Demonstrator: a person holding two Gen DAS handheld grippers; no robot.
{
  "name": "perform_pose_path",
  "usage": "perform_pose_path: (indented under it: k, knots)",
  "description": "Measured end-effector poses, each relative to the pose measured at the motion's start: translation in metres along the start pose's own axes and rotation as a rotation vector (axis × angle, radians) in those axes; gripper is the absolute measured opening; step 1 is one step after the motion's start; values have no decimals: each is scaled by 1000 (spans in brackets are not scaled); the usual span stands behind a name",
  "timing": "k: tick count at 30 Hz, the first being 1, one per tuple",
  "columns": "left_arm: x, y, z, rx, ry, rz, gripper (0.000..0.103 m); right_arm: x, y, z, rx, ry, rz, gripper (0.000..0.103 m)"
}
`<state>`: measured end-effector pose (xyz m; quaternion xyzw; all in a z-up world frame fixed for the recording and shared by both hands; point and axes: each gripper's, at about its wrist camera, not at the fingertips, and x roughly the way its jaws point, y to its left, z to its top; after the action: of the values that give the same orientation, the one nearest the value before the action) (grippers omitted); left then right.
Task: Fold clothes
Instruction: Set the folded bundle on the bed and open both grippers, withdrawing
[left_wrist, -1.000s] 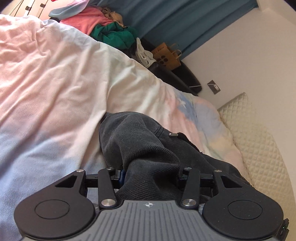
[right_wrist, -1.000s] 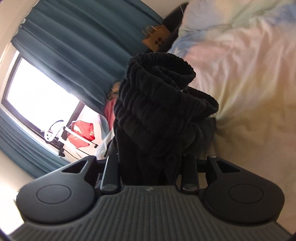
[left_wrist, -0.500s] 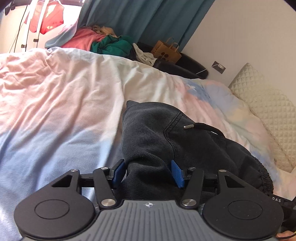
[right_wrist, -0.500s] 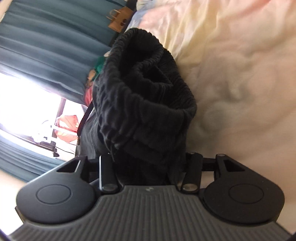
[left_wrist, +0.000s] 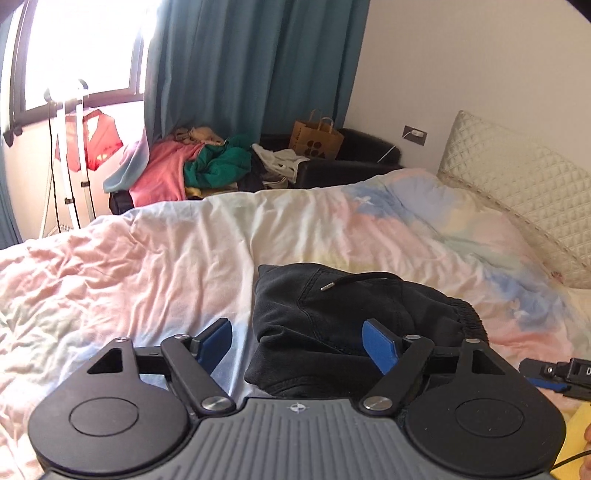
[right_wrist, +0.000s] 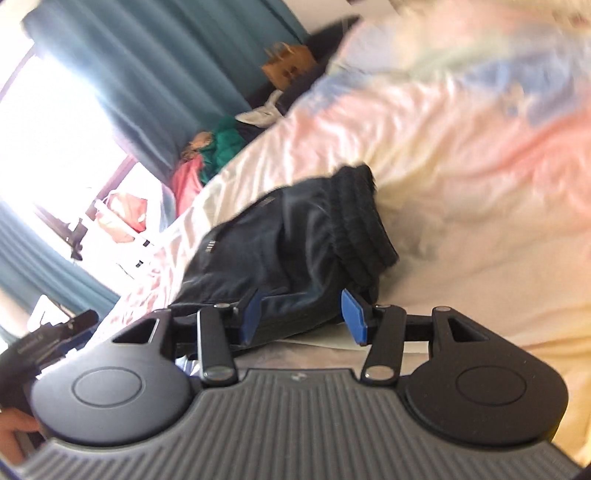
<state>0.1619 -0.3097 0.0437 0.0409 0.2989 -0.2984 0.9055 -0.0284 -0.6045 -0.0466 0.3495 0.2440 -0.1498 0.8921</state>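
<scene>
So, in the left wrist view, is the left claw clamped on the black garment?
No, the left claw stands open, its blue pads clear of the folded black garment lying on the bedspread.

Black trousers (left_wrist: 354, 317) on pastel tie-dye duvet (left_wrist: 147, 266).

Left gripper (left_wrist: 297, 338): fills the lower part of the left wrist frame, angled downward; jaws spread wide and just been opening, nothing pressed between the blue pads (left_wrist: 376, 341).
Right gripper (right_wrist: 301, 315): low centre of the right wrist frame, view rolled and blurred; jaws parted, no grip visible; its tip also shows at the right edge of the left wrist frame.
Person's hand (right_wrist: 14, 430): a sliver at the lower left edge of the right wrist frame, behind the left gripper's body.
</scene>
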Motion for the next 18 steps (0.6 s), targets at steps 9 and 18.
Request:
perform_pose_path:
  k: [9,18]
  knots:
    - [-109,-33,-10,125,-103,73,103,-88,68,-5,-214,-107,-2,74]
    - [-166,-45,-60,187,-146,148,103,-129,108,-57,-333,-230,-32,87]
